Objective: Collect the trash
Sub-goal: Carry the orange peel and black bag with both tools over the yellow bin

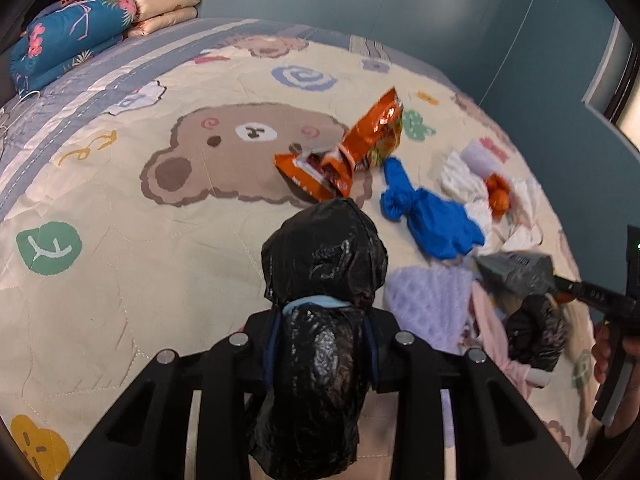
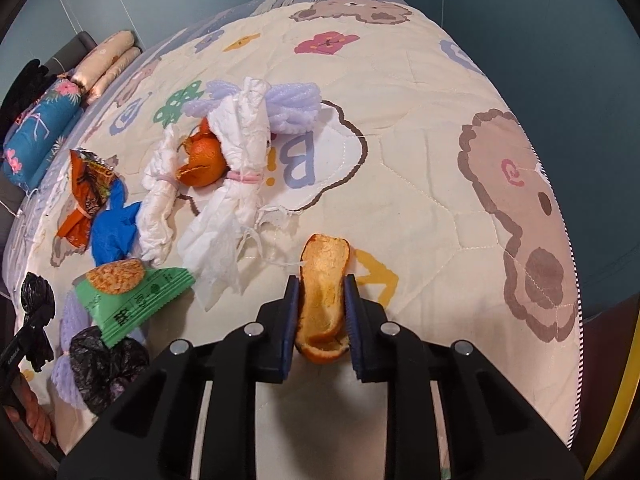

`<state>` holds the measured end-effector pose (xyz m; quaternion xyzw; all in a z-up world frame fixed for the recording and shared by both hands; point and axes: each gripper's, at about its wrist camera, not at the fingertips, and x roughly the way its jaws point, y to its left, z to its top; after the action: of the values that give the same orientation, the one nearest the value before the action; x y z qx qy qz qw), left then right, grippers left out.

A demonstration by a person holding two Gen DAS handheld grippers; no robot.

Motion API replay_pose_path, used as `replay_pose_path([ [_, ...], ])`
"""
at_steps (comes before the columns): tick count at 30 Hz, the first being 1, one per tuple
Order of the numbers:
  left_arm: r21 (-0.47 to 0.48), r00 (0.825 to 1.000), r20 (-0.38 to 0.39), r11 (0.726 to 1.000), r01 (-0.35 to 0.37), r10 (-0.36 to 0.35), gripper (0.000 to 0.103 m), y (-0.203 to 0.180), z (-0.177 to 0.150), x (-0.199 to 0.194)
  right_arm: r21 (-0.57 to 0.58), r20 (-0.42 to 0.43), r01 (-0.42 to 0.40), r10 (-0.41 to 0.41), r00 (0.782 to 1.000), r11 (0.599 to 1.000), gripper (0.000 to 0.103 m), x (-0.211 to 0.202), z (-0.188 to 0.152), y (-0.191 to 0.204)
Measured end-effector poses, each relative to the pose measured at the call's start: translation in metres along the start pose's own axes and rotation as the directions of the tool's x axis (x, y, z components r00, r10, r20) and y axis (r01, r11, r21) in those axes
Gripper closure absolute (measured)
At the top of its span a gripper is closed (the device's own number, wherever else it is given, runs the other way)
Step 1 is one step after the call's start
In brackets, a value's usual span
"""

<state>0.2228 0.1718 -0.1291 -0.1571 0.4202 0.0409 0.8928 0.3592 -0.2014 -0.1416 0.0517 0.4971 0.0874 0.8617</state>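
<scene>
My left gripper (image 1: 324,312) is shut on a black trash bag (image 1: 324,264), bunched and held above the bed. My right gripper (image 2: 322,288) is shut on a strip of orange peel (image 2: 325,280), held over the quilt. Trash lies in a cluster on the bed: an orange snack wrapper (image 1: 360,148), a blue glove (image 1: 428,216), white tissues (image 2: 236,168) around more orange peel (image 2: 204,160), a green snack packet (image 2: 132,300), purple foam netting (image 2: 292,104) and a second crumpled black bag (image 2: 108,364). The right gripper also shows at the right edge of the left wrist view.
The bed is covered by a cream bear-print quilt (image 2: 440,184). Folded blue floral and beige bedding (image 1: 80,32) is stacked at the head of the bed. Teal walls (image 1: 440,8) surround the bed. The bed's edge drops off at the right in the right wrist view.
</scene>
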Motion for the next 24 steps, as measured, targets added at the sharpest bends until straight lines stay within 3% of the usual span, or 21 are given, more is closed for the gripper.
replay_pose_path([
  [7,0.026,0.995,0.097,1.0,0.004,-0.007,0.073,-0.007,0.001,-0.022,-0.007,0.054,-0.065,0.065,0.996,0.998,0.082,-0.037,-0.006,0.005],
  [14,0.092,0.994,0.104,0.996,0.02,-0.03,0.073,-0.025,-0.013,-0.042,0.006,0.054,-0.164,0.163,0.985,0.986,0.082,-0.08,-0.027,0.007],
  [24,0.191,0.991,-0.024,0.972,0.133,-0.131,0.073,-0.093,-0.03,-0.048,-0.001,0.045,-0.201,0.201,0.979,0.98,0.082,-0.135,-0.067,-0.015],
])
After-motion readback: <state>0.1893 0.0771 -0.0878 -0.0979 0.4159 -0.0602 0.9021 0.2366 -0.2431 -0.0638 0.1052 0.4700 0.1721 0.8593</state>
